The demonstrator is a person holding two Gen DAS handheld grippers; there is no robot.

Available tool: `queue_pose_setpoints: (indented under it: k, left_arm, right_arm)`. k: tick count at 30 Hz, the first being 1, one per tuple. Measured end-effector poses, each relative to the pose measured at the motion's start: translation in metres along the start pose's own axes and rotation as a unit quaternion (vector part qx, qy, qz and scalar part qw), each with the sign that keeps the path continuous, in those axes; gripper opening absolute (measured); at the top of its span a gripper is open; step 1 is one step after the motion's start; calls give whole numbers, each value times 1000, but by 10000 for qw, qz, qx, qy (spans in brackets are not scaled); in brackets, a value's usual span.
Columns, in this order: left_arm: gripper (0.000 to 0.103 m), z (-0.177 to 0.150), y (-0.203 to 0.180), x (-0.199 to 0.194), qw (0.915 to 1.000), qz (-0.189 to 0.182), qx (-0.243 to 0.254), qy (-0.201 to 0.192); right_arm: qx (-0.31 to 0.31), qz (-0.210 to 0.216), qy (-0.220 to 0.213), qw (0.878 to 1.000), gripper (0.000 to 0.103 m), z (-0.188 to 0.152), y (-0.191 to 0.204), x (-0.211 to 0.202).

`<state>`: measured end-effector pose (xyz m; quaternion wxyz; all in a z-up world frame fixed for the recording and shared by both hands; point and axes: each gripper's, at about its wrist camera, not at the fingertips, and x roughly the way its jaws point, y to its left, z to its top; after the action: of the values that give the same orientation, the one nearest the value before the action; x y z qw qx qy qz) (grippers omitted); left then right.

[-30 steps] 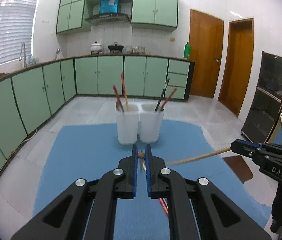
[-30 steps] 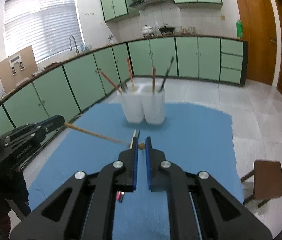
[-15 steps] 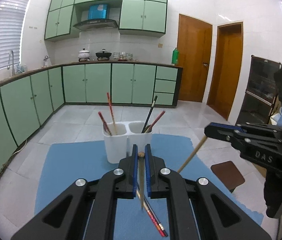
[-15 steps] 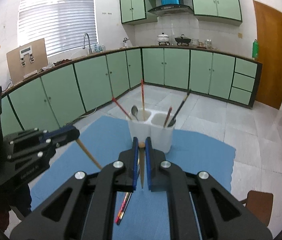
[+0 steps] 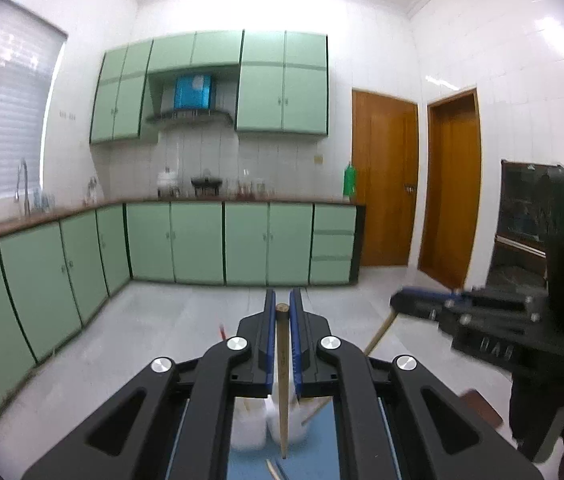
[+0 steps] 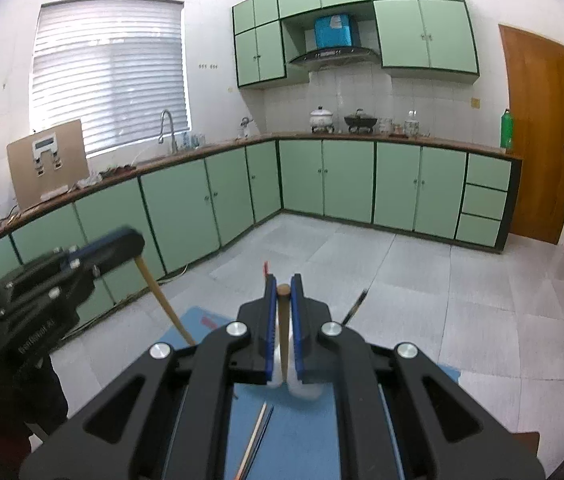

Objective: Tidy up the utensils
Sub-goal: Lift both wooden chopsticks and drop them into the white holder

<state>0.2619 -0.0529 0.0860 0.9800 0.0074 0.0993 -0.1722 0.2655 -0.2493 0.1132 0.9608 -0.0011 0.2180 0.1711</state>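
Note:
My left gripper [image 5: 280, 306] is shut on a wooden chopstick [image 5: 282, 380] that hangs down over the white two-cup utensil holder [image 5: 265, 424], seen between my arms. My right gripper [image 6: 280, 286] is shut on another wooden chopstick [image 6: 283, 336] above the same holder [image 6: 302, 390]. Each gripper shows in the other's view: the right one [image 5: 402, 304] with its stick [image 5: 378, 334], the left one [image 6: 129, 240] with its stick [image 6: 163, 304]. A red stick tip [image 6: 266, 267] and a dark stick [image 6: 356, 306] rise from the holder.
Loose chopsticks [image 6: 255, 440] lie on the blue mat [image 6: 310, 436] in front of the holder. Green kitchen cabinets [image 6: 342, 184] run along the back and left walls. Wooden doors [image 5: 384, 184] stand at the right, with a dark cabinet [image 5: 522, 224] and a brown stool [image 5: 482, 404].
Both grippers have risen and tilted up with their chopsticks. The sticks now hang near vertical, and the holder has dropped low in both views, mostly behind the gripper arms.

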Motion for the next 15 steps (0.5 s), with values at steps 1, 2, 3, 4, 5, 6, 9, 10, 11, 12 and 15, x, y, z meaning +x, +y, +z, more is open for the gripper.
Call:
queue_pose_setpoints:
  k: [1, 2, 3, 4, 5, 6, 9, 10, 11, 12, 15]
  left_arm:
    - [7, 8, 1, 8, 10000, 17, 19, -78]
    - [7, 13, 1, 14, 9999, 43, 38, -124]
    - [7, 19, 1, 24, 9997, 103, 91, -185]
    - [7, 23, 1, 32, 9996, 140, 123, -229]
    - [7, 25, 2, 43, 9993, 197, 169, -271]
    - [7, 26, 4, 52, 9992, 217, 185, -273]
    - [7, 17, 11, 82, 9996, 196, 110, -180]
    - [7, 13, 14, 92, 9997, 205, 67, -113]
    - [7, 7, 17, 100, 9998, 206, 30, -37]
    - [7, -1, 20, 110, 9998, 199, -20, 64]
    - [7, -21, 27, 129, 9992, 234, -73, 327]
  right_arm:
    - [12, -10, -12, 10000, 6, 6, -3, 5]
    - [28, -13, -15, 10000, 6, 11, -6, 10]
    - [47, -25, -7, 10000, 6, 15, -8, 16]
    - [47, -55, 12, 10000, 6, 19, -11, 24]
    - [44, -80, 31, 10000, 6, 21, -14, 30]
    - [42, -110, 72, 9999, 6, 23, -18, 40]
    - [78, -172, 178, 9997, 6, 20, -25, 61]
    - [98, -177, 218, 9996, 6, 19, -25, 68]
    - [127, -182, 268, 9994, 6, 15, -25, 74]
    - [157, -183, 328, 9992, 6, 12, -27, 81]
    - [205, -167, 520, 9983, 6, -2, -31, 103]
